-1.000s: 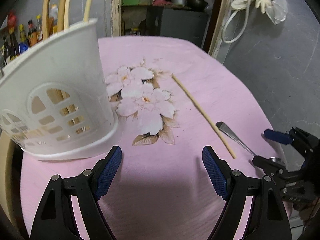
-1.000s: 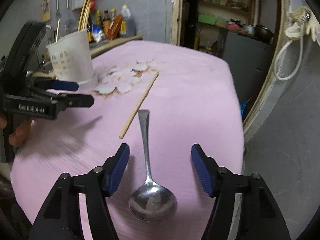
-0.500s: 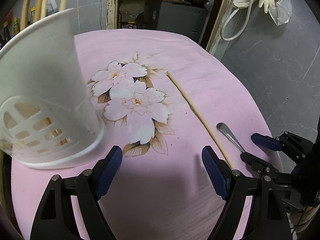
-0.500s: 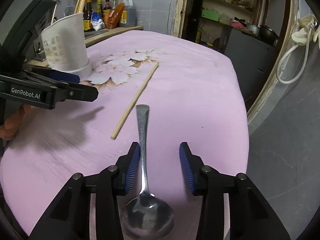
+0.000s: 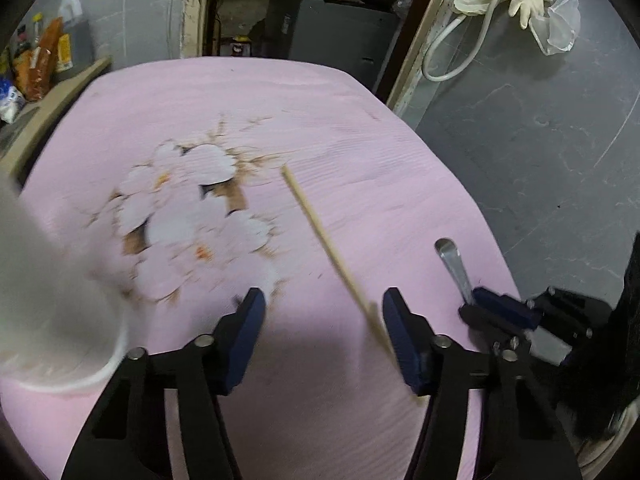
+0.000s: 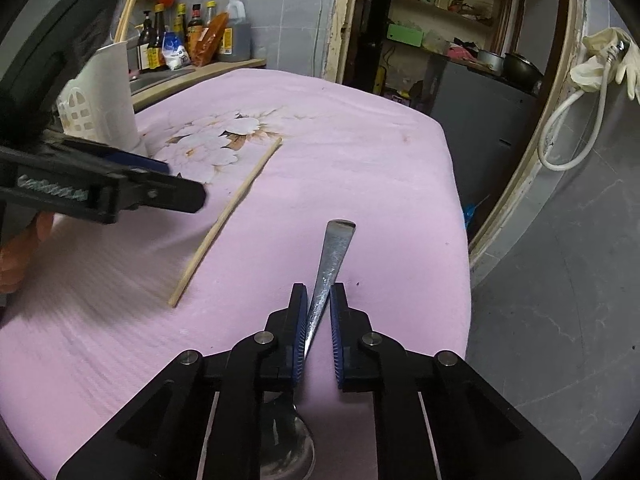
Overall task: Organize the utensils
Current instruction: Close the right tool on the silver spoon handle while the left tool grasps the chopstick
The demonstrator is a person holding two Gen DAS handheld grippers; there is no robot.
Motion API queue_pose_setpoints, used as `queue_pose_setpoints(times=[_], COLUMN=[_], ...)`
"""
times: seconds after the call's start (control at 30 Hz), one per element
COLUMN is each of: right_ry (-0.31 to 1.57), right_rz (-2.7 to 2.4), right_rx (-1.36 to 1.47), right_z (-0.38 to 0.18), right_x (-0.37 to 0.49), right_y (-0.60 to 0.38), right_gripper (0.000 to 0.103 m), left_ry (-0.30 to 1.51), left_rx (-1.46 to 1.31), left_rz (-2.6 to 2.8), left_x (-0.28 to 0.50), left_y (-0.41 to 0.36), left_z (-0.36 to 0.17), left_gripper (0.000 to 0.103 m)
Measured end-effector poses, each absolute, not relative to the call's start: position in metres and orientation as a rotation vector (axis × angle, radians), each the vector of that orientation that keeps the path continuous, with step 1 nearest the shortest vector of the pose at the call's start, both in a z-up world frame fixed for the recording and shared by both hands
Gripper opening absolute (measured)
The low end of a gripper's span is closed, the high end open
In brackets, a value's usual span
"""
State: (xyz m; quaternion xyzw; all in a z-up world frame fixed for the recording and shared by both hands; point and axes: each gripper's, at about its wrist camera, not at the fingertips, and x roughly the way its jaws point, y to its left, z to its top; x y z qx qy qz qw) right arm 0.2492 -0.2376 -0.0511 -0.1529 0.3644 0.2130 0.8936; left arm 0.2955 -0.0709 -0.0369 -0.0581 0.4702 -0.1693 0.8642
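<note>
Your right gripper (image 6: 319, 304) is clenched on the handle of the silver metal spoon (image 6: 334, 250), whose bowl lies on the pink flowered tablecloth (image 6: 360, 152). Your left gripper (image 5: 324, 320) hangs spread wide, holding nothing, over the near end of the pale wooden chopstick (image 5: 320, 232).

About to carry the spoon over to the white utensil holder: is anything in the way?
The left gripper hovers in front of the white utensil holder, and the chopstick lies across the pink cloth between them. The right gripper holds the spoon.
</note>
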Motion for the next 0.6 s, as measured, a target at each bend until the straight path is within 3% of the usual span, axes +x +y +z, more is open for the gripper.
queue_pose_setpoints(times=[0.1, 0.37, 0.6], right_ry=[0.754, 0.752, 0.762], right_rz=[0.446, 0.455, 0.466], right_rx=[-0.315, -0.299, -0.273], right_z=[-0.051, -0.051, -0.051], right_x=[0.252, 0.257, 0.256], right_y=[-0.237, -0.237, -0.24], right_gripper=[0.006, 0.005, 0.006], left_ry=[1.021, 1.031, 1.033], left_rx=[-0.147, -0.192, -0.139], left_rz=[-0.361, -0.34, -0.325], left_x=[0.31, 0.335, 0.326], left_y=[-0.072, -0.063, -0.072], left_z=[-0.041, -0.043, -0.043], left_gripper=[0.034, 0.011, 0.006])
